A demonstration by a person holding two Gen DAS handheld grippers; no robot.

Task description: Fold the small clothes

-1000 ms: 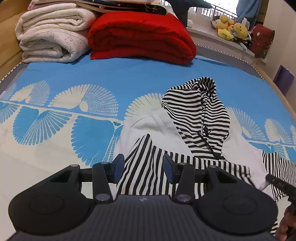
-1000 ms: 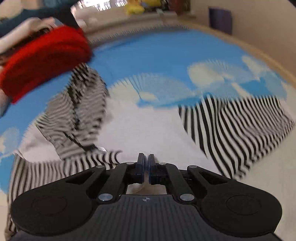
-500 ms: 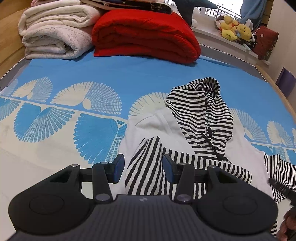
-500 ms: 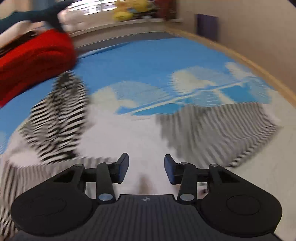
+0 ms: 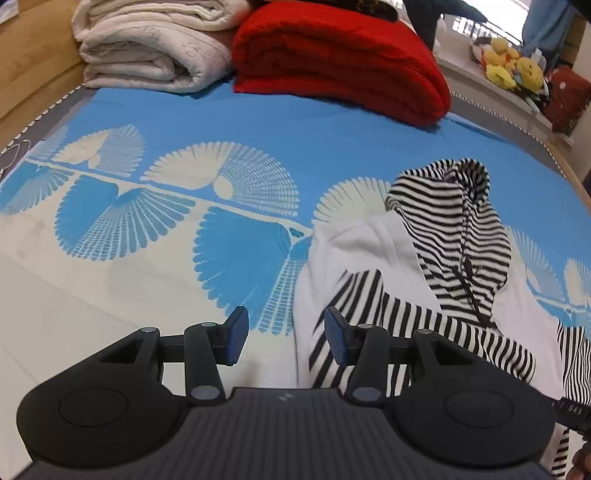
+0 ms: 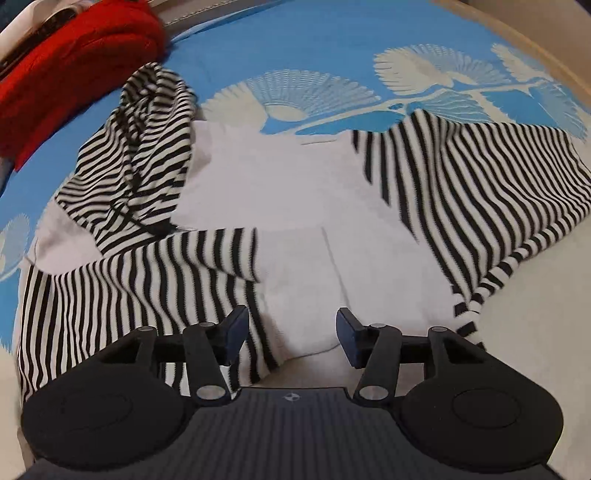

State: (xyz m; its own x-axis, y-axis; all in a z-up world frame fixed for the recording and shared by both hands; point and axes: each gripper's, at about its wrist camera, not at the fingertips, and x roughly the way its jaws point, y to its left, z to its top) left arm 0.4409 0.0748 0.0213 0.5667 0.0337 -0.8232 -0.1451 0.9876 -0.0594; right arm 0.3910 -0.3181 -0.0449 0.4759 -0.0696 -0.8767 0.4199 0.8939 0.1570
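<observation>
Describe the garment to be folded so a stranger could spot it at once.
On the blue fan-patterned bedspread, below the folded red blanket and cream blanket, lies a small hooded top. Its body is plain white; only it has black-and-white striped sleeves and hood.

Even, bright daylight from the window [image 5: 476,22] behind the red blanket [image 5: 340,55]; soft shadows, no glare, mostly sharp, fisheye bending the edges.
</observation>
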